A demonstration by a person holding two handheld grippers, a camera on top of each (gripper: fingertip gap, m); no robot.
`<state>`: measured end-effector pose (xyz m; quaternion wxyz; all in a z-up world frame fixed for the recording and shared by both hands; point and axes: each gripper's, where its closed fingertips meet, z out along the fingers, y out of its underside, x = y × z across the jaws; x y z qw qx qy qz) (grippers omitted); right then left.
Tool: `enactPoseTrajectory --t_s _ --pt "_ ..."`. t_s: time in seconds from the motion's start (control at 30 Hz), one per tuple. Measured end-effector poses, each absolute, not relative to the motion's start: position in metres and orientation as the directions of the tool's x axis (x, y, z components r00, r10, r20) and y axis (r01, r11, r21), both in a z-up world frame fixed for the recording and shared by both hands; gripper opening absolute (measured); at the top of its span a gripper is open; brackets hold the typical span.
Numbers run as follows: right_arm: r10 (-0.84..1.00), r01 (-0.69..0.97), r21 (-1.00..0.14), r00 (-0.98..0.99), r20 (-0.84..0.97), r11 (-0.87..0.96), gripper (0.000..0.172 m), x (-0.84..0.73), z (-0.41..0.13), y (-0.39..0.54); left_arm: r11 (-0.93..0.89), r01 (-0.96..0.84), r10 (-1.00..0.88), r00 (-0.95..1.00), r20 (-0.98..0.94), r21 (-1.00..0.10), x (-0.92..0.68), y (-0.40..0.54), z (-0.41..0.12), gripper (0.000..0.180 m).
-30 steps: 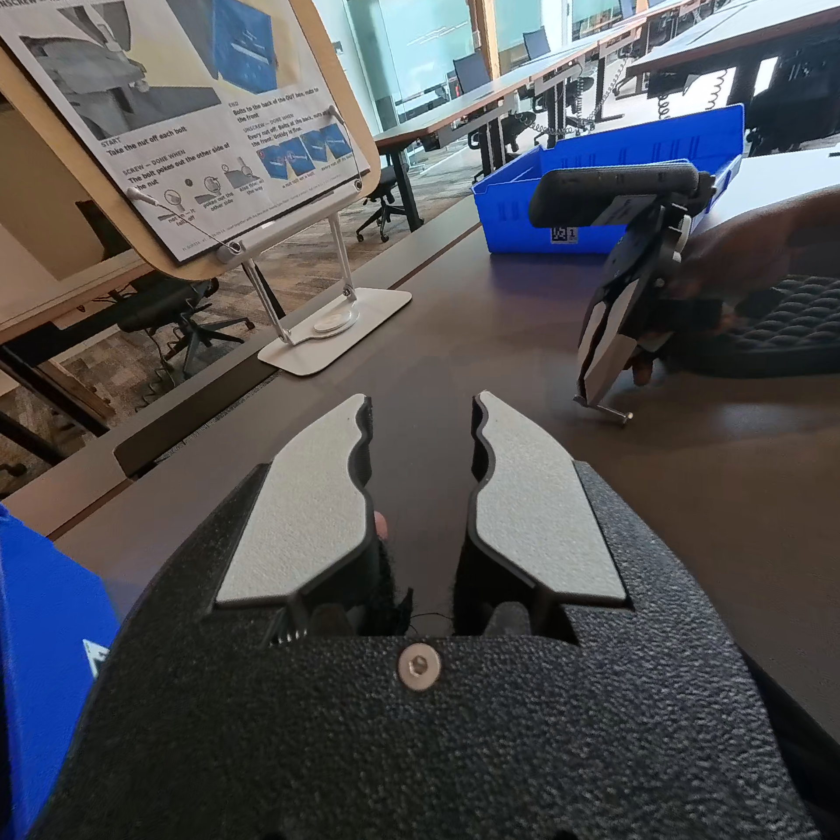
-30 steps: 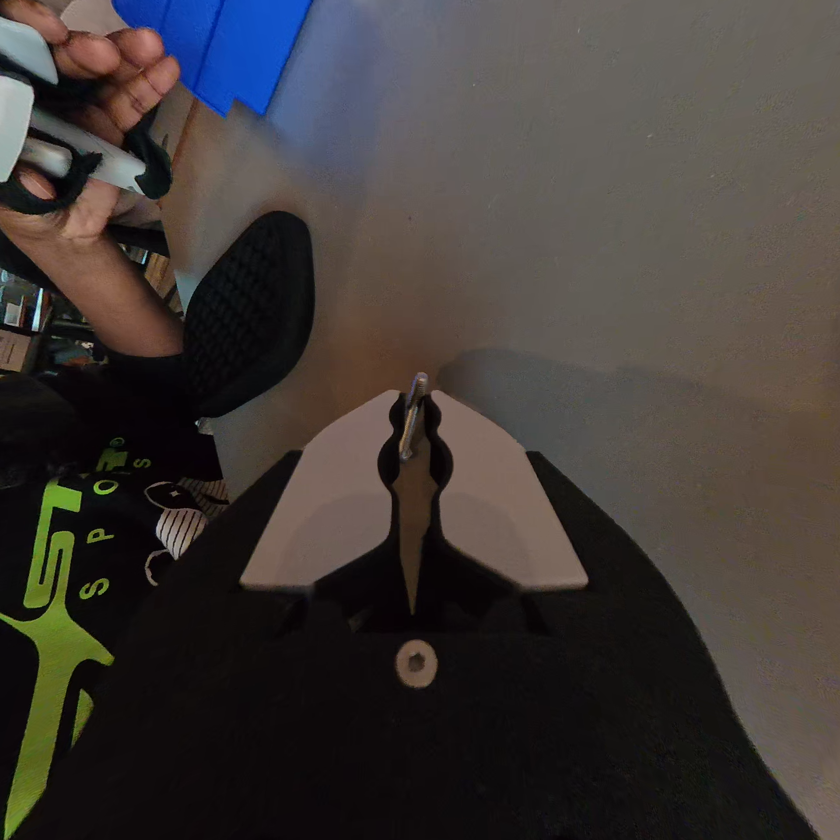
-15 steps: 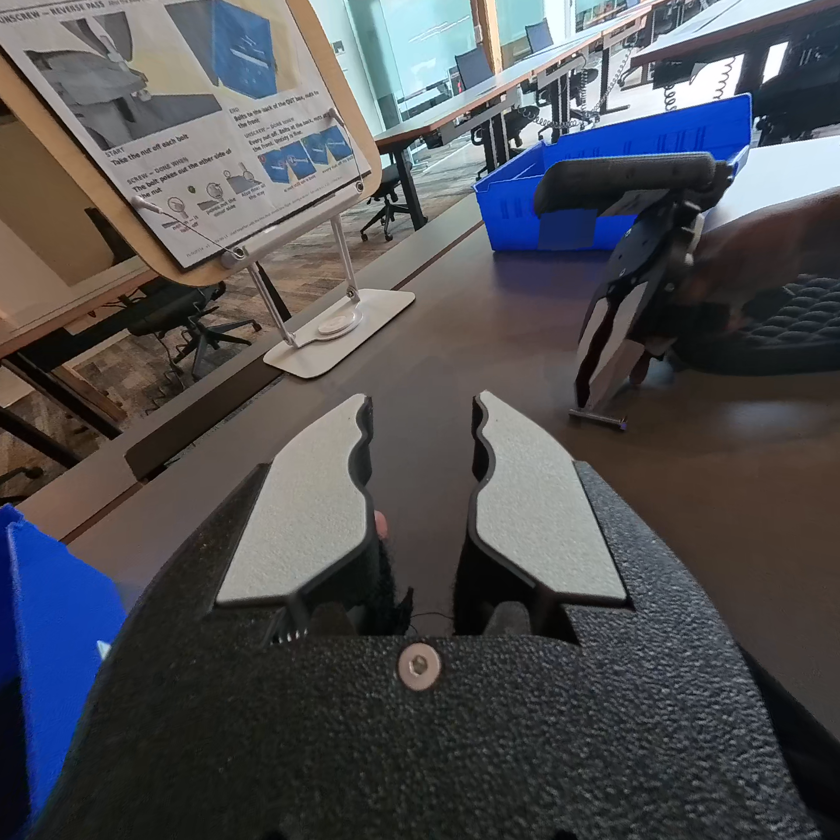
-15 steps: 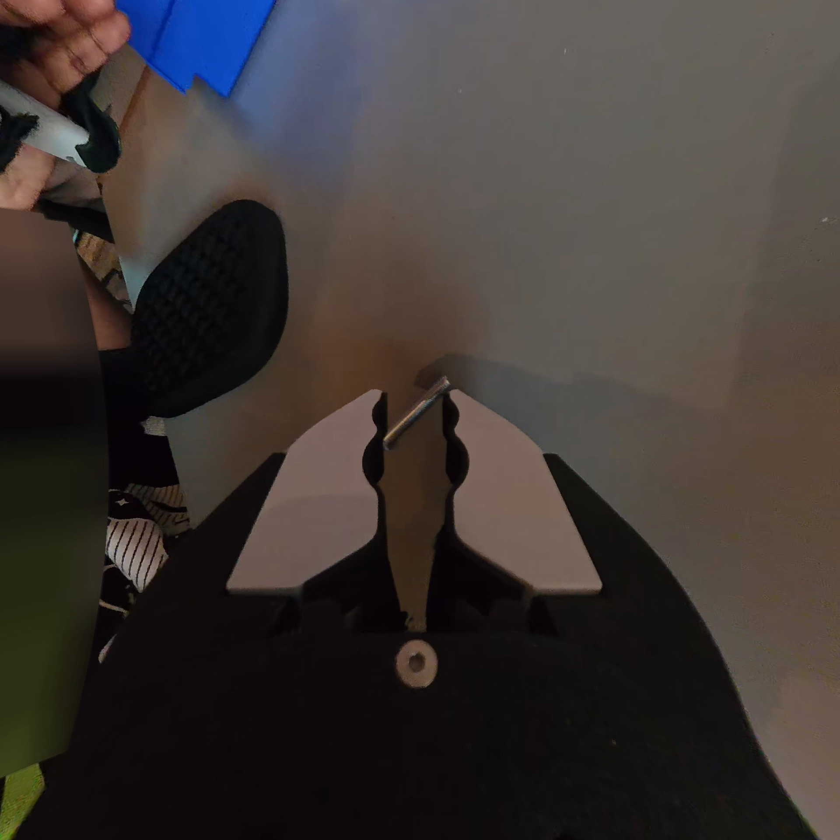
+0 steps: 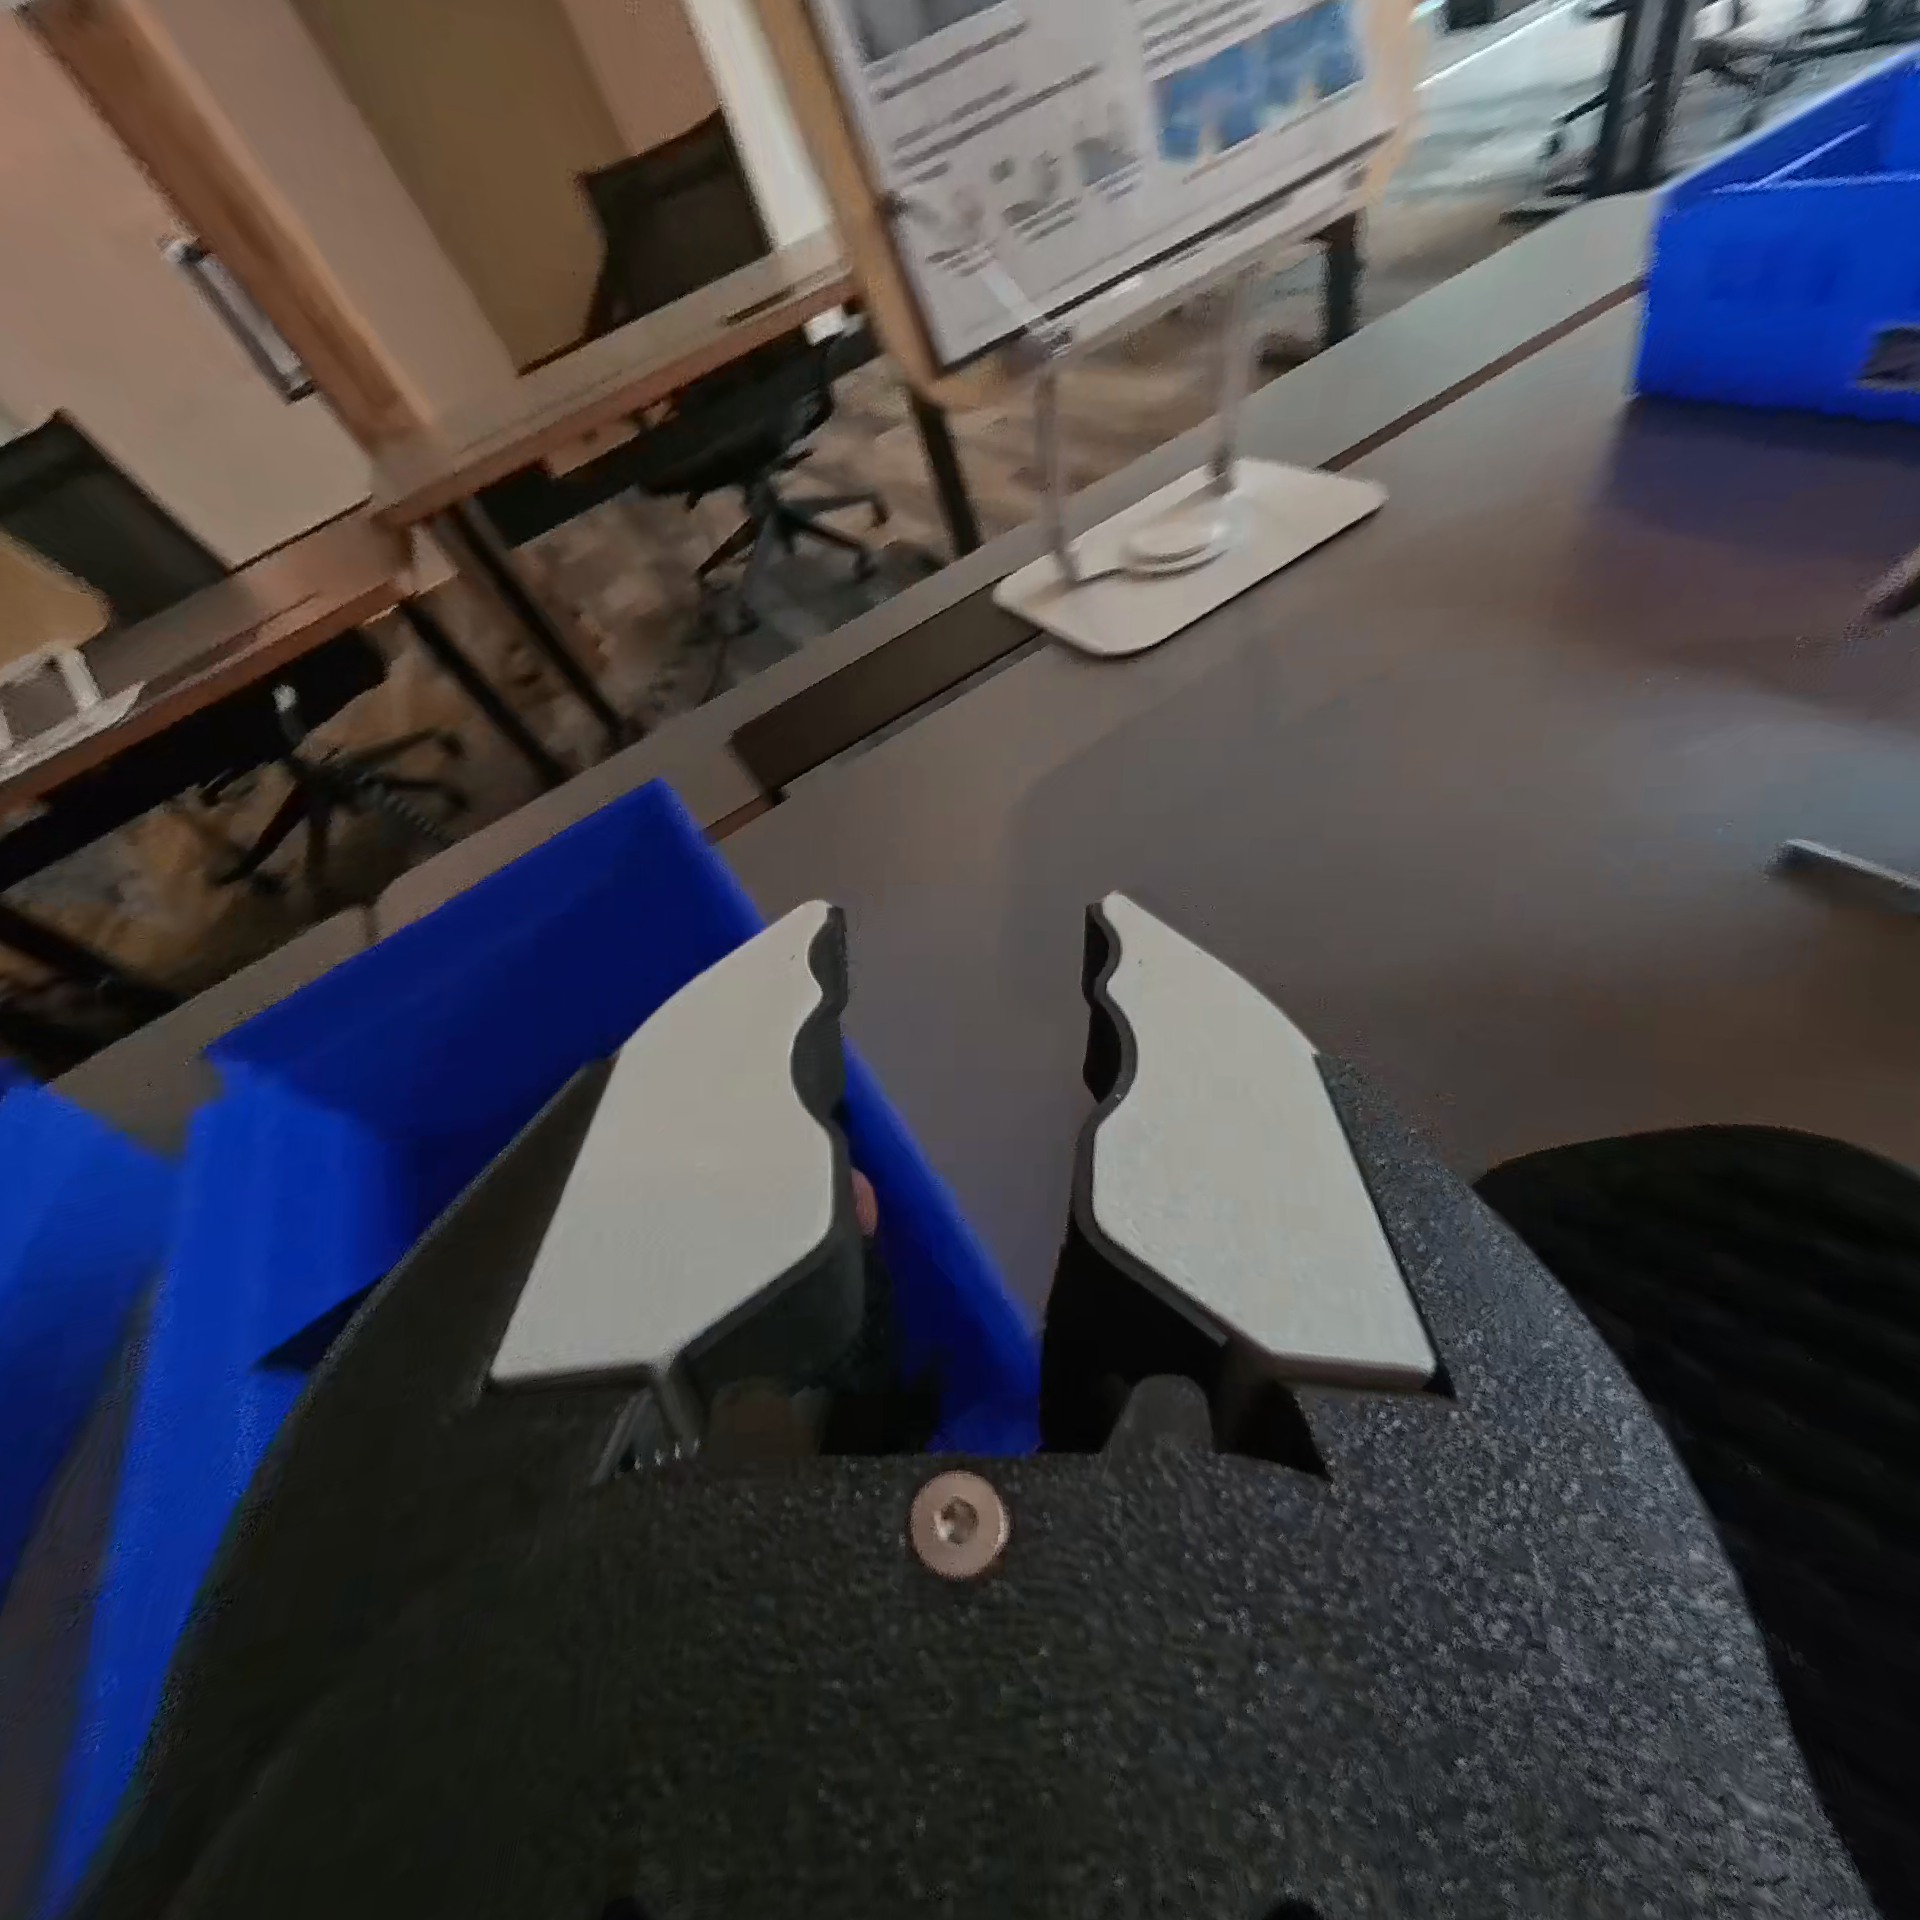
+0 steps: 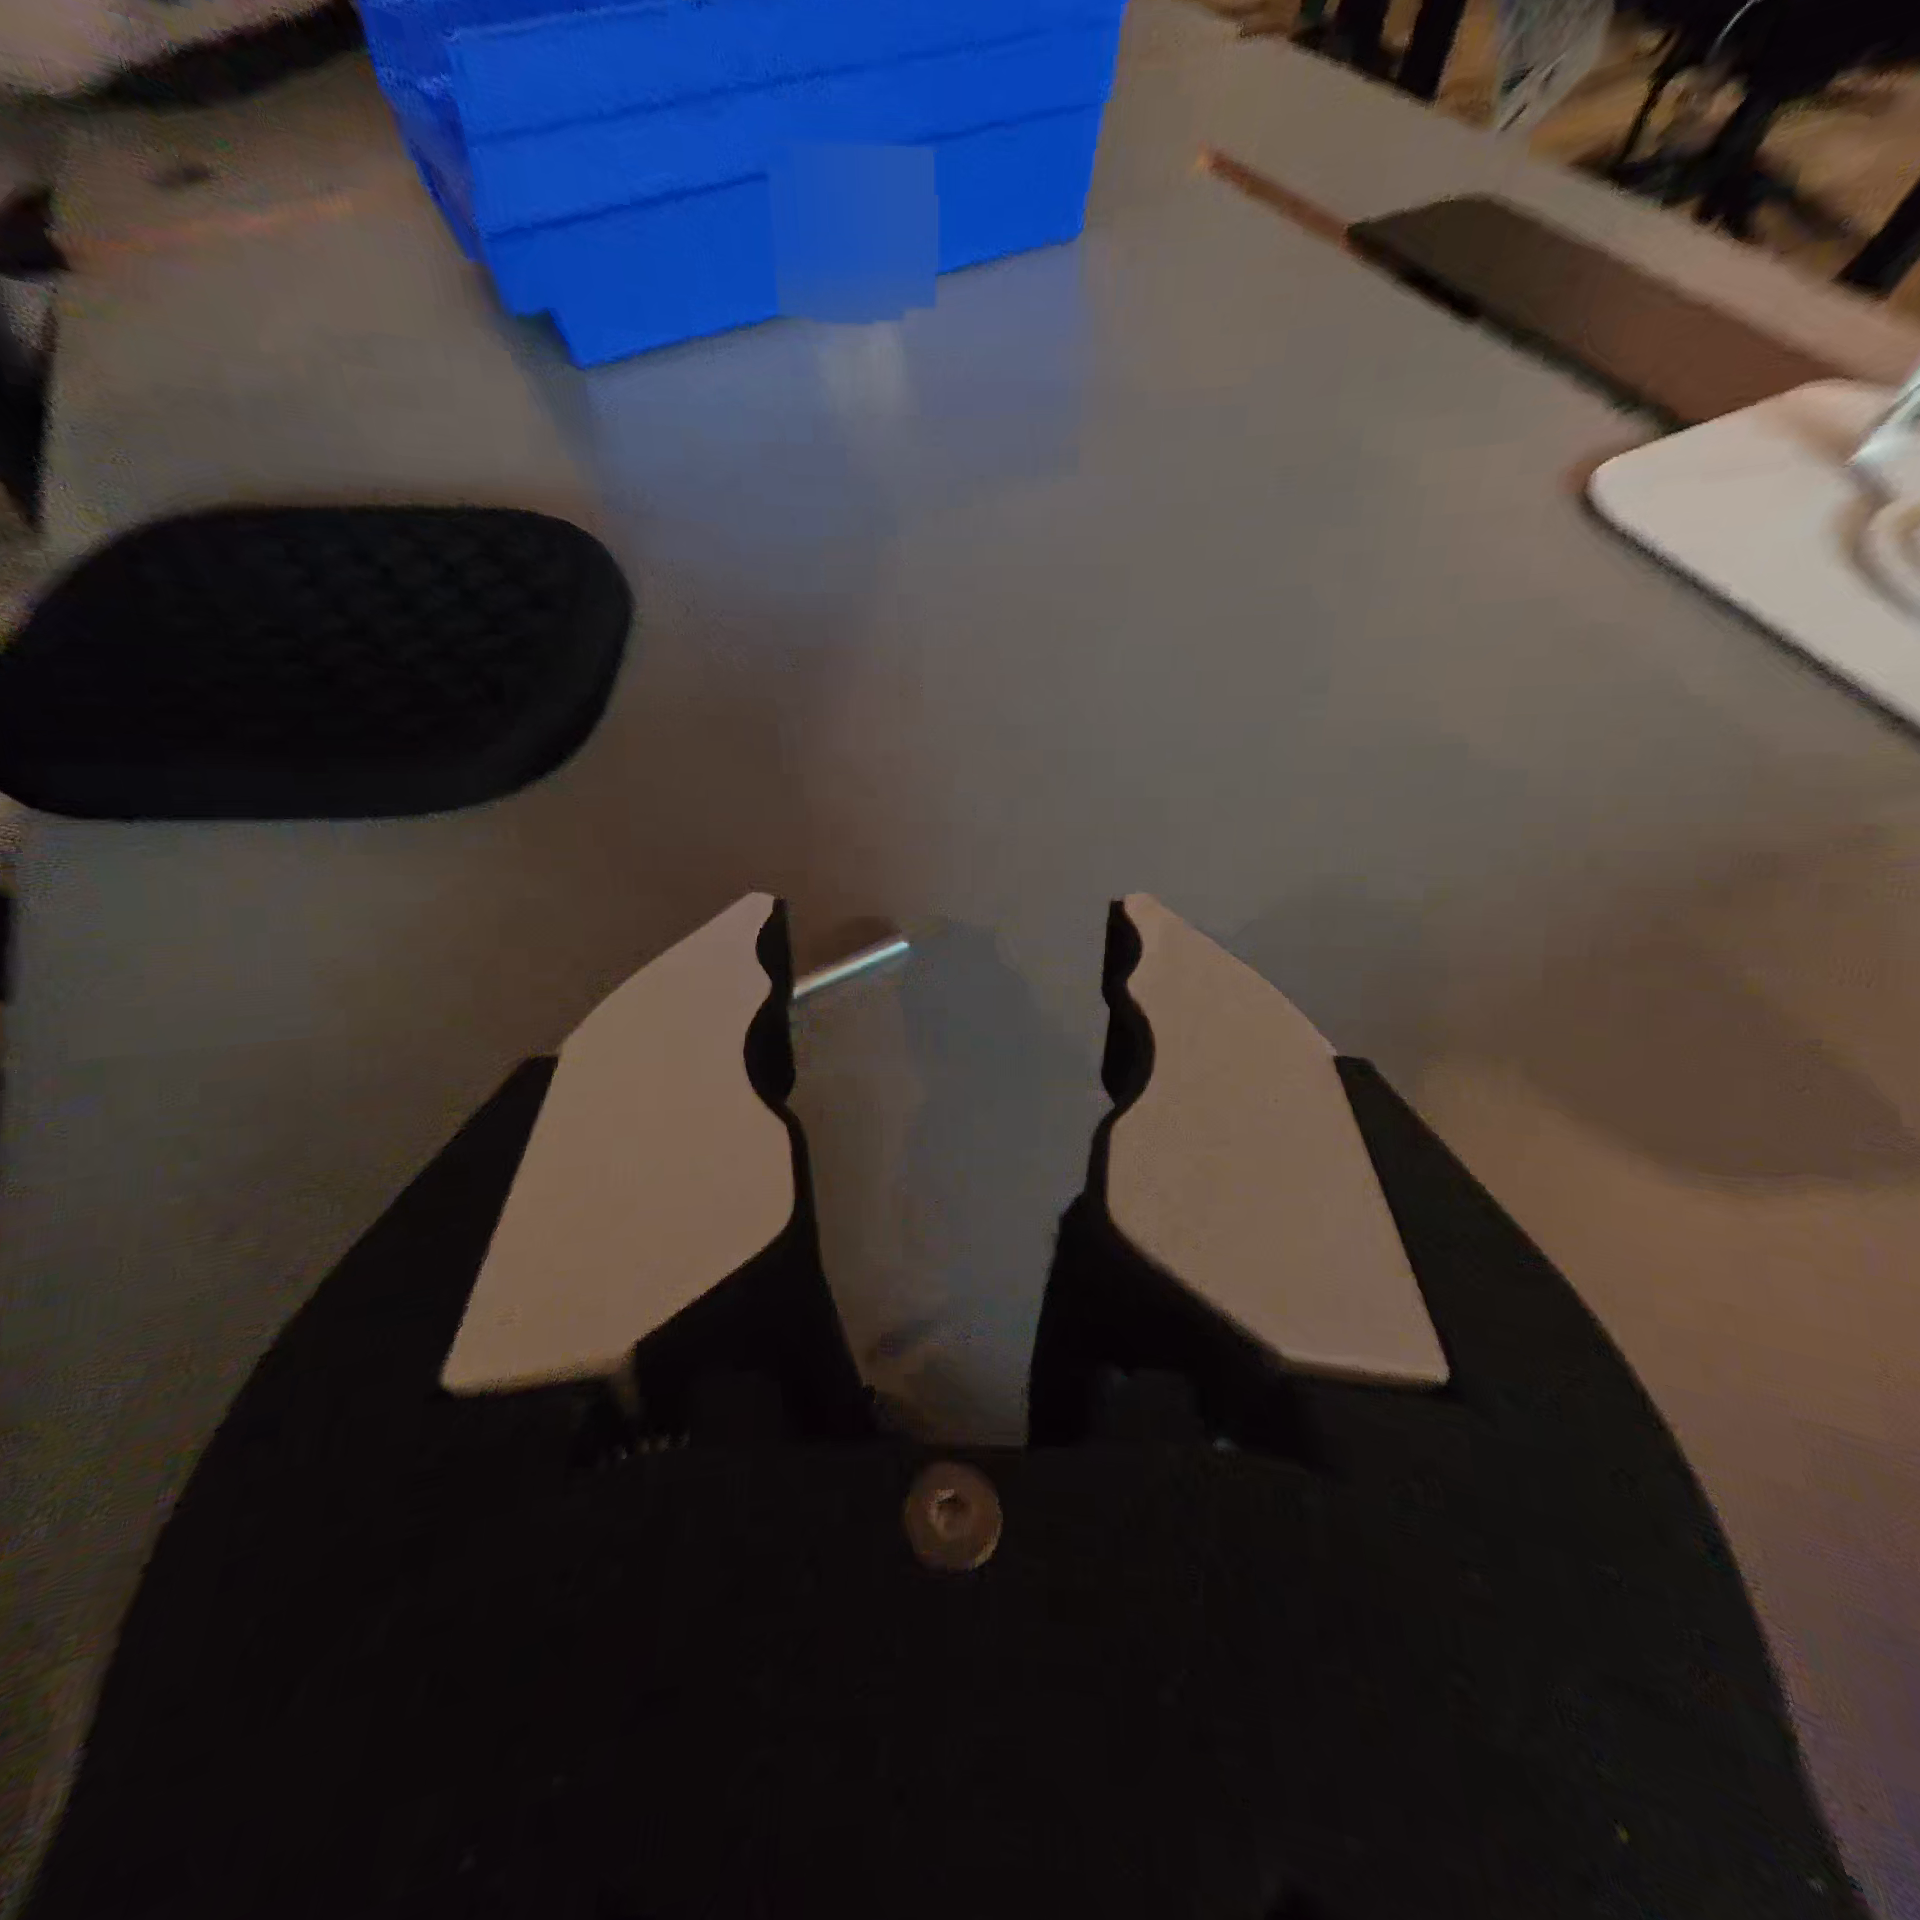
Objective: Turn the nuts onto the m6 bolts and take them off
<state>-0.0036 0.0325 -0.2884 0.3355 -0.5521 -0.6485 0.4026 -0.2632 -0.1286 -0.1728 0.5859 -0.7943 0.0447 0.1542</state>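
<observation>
Both pairs of fingers stand apart and hold nothing, the right gripper (image 6: 945, 914) just over the bolt (image 6: 852, 964) lying on the bench (image 6: 1351, 727), so I judge the next move needs a nut from the near blue bin (image 5: 436, 1039).

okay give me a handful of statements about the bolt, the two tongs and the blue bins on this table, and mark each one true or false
1. The right tongs are clamped on the bolt. False: they stand open and the bolt lies on the table, partly behind the left-hand finger.
2. The left tongs are open with nothing between the fingers. True.
3. A blue bin sits just left of the left tongs. True.
4. The document stand sits inside a blue bin. False: its flat base rests on the bare table.
5. A black mesh pad lies on the table in the right wrist view. True.
</observation>
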Motion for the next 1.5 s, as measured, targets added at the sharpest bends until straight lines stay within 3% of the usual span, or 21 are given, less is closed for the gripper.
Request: enactPoseTrajectory --t_s 0.2,0.43,0.63,0.83,1.13,1.5 --pt "0.986 0.411 -0.905 -0.159 0.044 0.107 0.06 0.002 -0.29 0.036 -0.487 -0.186 0.208 0.924 -0.32 -0.853 -0.339 -0.158 -0.18 0.037" --pt "0.983 0.396 -0.911 -0.177 0.047 0.115 0.061 0.002 -0.288 0.034 -0.752 -0.158 -0.005 0.972 -0.233 -0.64 -0.368 -0.176 -0.248 0.022" --pt "0.981 0.384 -0.915 -0.184 0.058 0.126 0.061 0.003 -0.287 0.032 -0.812 -0.31 -0.22 0.947 -0.232 -0.494 -0.391 -0.179 -0.289 0.013" --pt "0.98 0.383 -0.915 -0.188 0.061 0.131 0.061 0.003 -0.287 0.031 -0.855 -0.279 -0.25 0.96 -0.124 -0.437 -0.4 -0.177 -0.309 0.017" --pt "0.981 0.365 -0.923 -0.187 0.058 0.124 0.06 0.004 -0.284 0.032 -0.945 -0.21 -0.199 0.978 -0.068 -0.252 -0.409 -0.184 -0.336 0.019" --pt "0.982 0.358 -0.925 -0.177 0.067 0.127 0.059 0.005 -0.282 0.035 -0.948 -0.192 -0.186 0.981 -0.047 -0.254 -0.407 -0.18 -0.335 0.022"
